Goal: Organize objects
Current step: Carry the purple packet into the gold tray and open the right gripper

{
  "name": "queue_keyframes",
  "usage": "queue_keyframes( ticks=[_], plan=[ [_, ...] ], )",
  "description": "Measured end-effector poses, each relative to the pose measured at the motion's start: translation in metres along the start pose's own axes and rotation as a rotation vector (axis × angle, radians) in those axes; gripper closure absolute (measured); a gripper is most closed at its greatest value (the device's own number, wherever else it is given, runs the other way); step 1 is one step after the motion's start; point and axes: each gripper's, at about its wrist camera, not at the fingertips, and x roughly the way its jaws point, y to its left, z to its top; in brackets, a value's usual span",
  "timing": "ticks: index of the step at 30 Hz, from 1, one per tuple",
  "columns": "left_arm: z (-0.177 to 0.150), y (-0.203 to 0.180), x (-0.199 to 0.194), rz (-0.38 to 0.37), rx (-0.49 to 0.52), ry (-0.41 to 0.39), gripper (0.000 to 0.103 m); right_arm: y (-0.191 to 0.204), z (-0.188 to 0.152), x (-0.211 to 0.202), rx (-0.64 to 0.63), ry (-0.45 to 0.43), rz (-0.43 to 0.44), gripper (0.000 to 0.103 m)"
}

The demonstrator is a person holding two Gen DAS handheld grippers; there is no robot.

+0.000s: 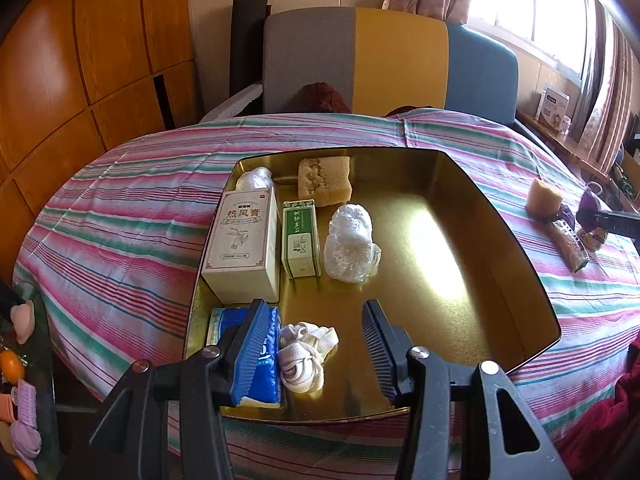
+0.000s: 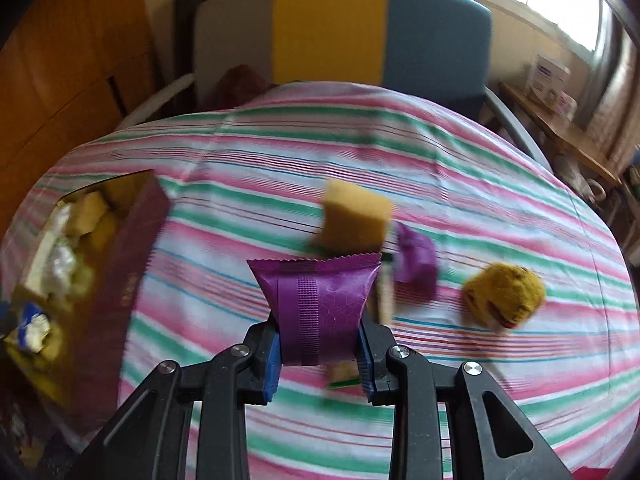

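My gold tray (image 1: 500, 240) sits on the striped cloth with its things along its left side: a tall white box (image 1: 242, 240) lying flat, a small green box (image 1: 301, 238) just beside it, a plastic-wrapped bundle (image 1: 350, 246), a tan sponge (image 1: 324, 180) at the far end, a blue tissue pack (image 1: 264, 354) and a white cord bundle (image 1: 306, 356) at the near end. My right tongs (image 2: 319, 346) pinch a purple packet (image 2: 316, 300) above the cloth; beyond it lie a yellow sponge (image 2: 356, 220), another purple packet (image 2: 416, 264) and a yellow ball-like lump (image 2: 504, 294).

I see a glossy gold metal tray (image 1: 460, 184) on striped woven cloth (image 1: 120, 208), porous matt sponge (image 1: 324, 181), and a shiny purple foil packet (image 2: 316, 304).
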Motion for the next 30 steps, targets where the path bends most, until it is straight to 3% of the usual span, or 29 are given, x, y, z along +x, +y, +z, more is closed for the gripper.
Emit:
queue_keyframes(
  ticks=[7,12,17,22,24,30],
  plan=[
    [-0.001,0.011,-0.003,0.007,-0.016,-0.005,0.054,0.120,0.008,-0.025,-0.215,-0.018,0.197,0.072],
    [-0.002,0.024,-0.003,0.020,-0.045,-0.006,0.054,0.204,0.000,-0.013,-0.365,0.058,0.288,0.072],
    [0.000,0.035,-0.004,0.040,-0.073,-0.018,0.054,0.263,-0.008,0.020,-0.457,0.170,0.325,0.071],
    [0.000,0.043,-0.002,0.055,-0.093,-0.010,0.054,0.298,-0.012,0.044,-0.461,0.220,0.359,0.070],
    [0.000,0.044,-0.001,0.055,-0.098,-0.005,0.054,0.305,-0.014,0.051,-0.449,0.223,0.366,0.062],
    [-0.002,0.044,0.000,0.056,-0.099,0.000,0.054,0.301,-0.019,0.049,-0.401,0.200,0.409,0.053]
  ],
)
